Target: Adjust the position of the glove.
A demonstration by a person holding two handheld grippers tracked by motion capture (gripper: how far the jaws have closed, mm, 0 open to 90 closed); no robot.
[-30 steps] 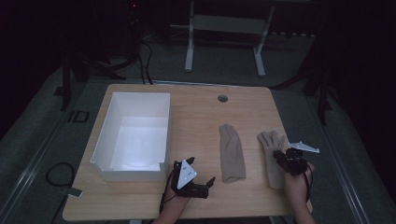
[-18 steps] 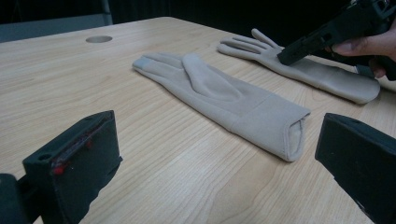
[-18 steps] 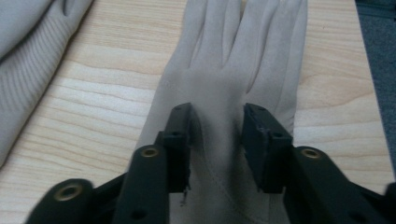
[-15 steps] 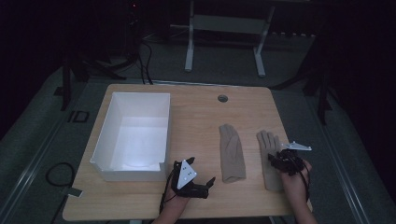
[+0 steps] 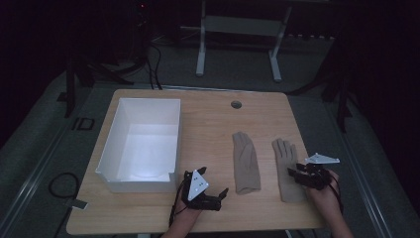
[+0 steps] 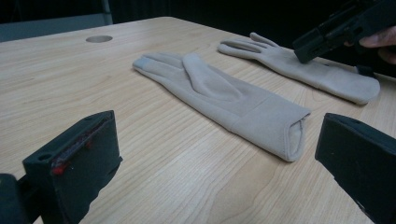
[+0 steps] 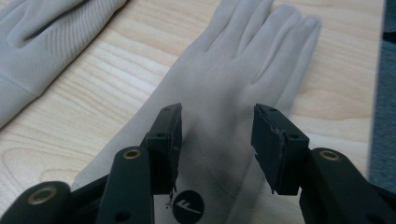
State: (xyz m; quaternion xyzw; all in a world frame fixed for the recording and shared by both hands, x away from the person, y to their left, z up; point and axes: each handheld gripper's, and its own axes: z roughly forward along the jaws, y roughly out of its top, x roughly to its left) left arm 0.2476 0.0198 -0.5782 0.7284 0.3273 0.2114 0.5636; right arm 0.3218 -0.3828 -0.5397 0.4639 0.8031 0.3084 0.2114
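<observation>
1. Wooden tabletop seen from above, centre of the high view; white open box on its left half.
2. Two beige gloves lying flat, fingers toward the far edge: left glove at centre, right glove just beside it, apart.
3. Left tongs low at bottom centre, near the box's front corner, jaws wide and empty, pointing at the left glove's cuff; placed as a second ago.
4. Right tongs at lower right, shifted leftward since a second ago, now over the right glove's palm.
5. Right tongs in their own view: jaws parted, straddling the glove, gripping nothing.
</observation>
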